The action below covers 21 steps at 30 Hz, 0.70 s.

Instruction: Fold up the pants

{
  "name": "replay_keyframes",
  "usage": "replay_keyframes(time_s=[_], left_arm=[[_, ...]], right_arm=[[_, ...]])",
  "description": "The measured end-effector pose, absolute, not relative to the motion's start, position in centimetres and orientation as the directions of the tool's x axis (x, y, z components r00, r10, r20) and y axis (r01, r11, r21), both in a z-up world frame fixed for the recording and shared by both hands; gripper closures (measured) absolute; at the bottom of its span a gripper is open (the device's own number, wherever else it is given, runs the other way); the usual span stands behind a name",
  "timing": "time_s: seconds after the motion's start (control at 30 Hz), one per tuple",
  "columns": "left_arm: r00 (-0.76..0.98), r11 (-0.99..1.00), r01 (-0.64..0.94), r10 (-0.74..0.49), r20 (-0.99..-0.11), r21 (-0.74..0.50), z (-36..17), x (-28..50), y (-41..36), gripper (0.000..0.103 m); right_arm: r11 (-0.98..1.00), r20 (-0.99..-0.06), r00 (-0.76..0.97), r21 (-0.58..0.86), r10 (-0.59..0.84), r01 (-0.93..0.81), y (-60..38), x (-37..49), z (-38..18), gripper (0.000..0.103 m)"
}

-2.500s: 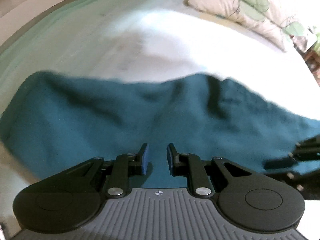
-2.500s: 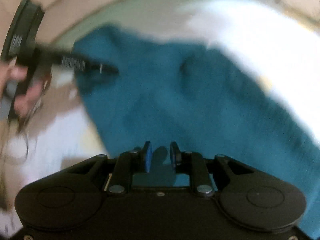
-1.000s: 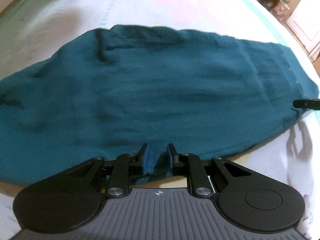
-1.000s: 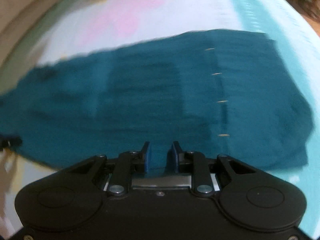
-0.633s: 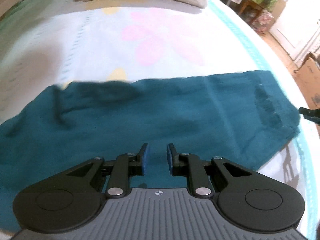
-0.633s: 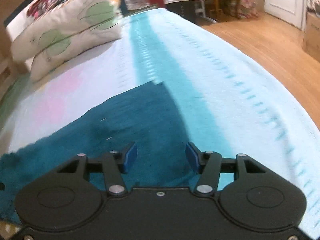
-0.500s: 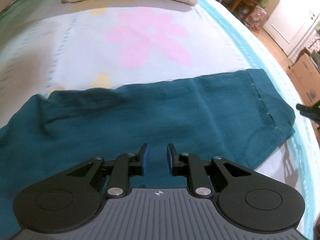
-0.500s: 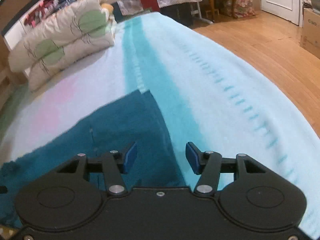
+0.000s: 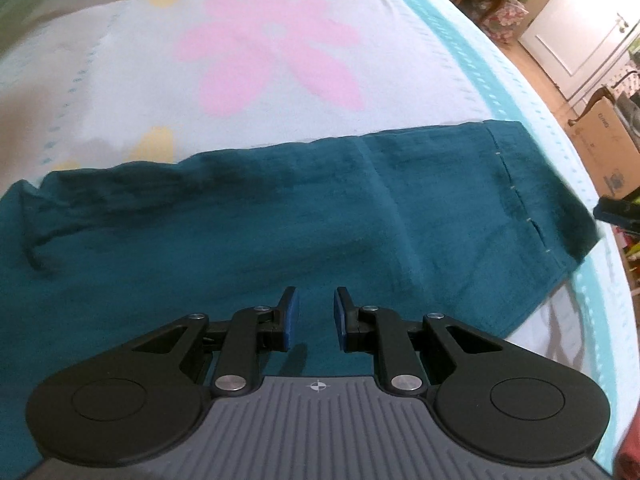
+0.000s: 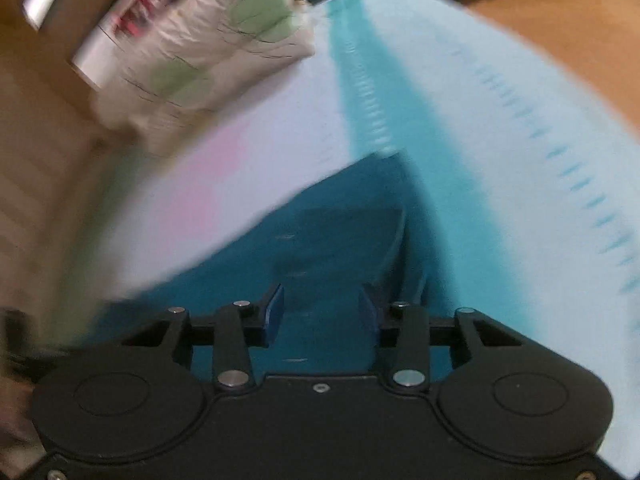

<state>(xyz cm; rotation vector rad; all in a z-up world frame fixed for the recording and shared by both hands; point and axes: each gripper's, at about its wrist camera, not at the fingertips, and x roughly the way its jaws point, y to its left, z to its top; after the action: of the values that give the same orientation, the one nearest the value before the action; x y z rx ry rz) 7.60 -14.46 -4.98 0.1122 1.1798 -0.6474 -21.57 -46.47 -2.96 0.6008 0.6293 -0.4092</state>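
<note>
The teal pants (image 9: 280, 216) lie flat across the bed, lengthwise left to right, with a stitched hem (image 9: 520, 196) at the right end. My left gripper (image 9: 316, 312) hovers over their near edge, jaws a little apart and empty. My right gripper (image 10: 320, 306) is open and empty over the hem end of the pants (image 10: 340, 220); this view is blurred. A tip of the right gripper (image 9: 618, 212) shows at the right edge of the left wrist view.
The bedsheet (image 9: 272, 52) is pale with a pink flower and a teal stripe (image 10: 432, 152) along the bed's edge. Pillows (image 10: 208, 52) lie at the head. A cardboard box (image 9: 604, 144) and a white door (image 9: 576, 28) stand beyond the bed on a wooden floor.
Both grippers let go of the pants, which now lie spread on the bed. The right gripper opened wide and swung over the hem end. The left gripper lifted slightly.
</note>
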Motion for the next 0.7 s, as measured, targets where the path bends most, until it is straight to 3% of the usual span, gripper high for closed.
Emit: replay_keyframes(time_s=[0.1, 0.2, 0.37, 0.57, 0.7], left_arm=[[0.214, 0.809, 0.529, -0.419, -0.882, -0.256, -5.2, 7.9, -15.0, 0.085], [0.204, 0.797, 0.543, -0.429, -0.88, -0.263, -5.2, 8.1, -15.8, 0.085], [0.192, 0.786, 0.553, -0.443, -0.876, -0.276, -5.4, 8.7, -17.2, 0.085], [0.173, 0.77, 0.569, -0.454, -0.874, -0.287, -6.1, 9.7, -19.3, 0.085], [0.168, 0.763, 0.58, -0.455, -0.875, -0.286, -6.5, 10.5, -20.9, 0.085]], right_arm=[[0.756, -0.707, 0.657, 0.273, -0.261, 0.595, -46.8, -21.1, -3.9, 0.048], [0.734, -0.715, 0.67, 0.343, -0.2, 0.586, -47.8, -20.8, -5.3, 0.038], [0.69, -0.738, 0.642, 0.355, -0.206, 0.63, -49.2, -21.2, -7.8, 0.038], [0.646, -0.629, 0.774, 0.563, -0.07, 0.516, -50.9, -22.1, -9.2, 0.035], [0.643, -0.594, 0.805, 0.612, -0.012, 0.461, -51.4, -21.1, -9.7, 0.039]])
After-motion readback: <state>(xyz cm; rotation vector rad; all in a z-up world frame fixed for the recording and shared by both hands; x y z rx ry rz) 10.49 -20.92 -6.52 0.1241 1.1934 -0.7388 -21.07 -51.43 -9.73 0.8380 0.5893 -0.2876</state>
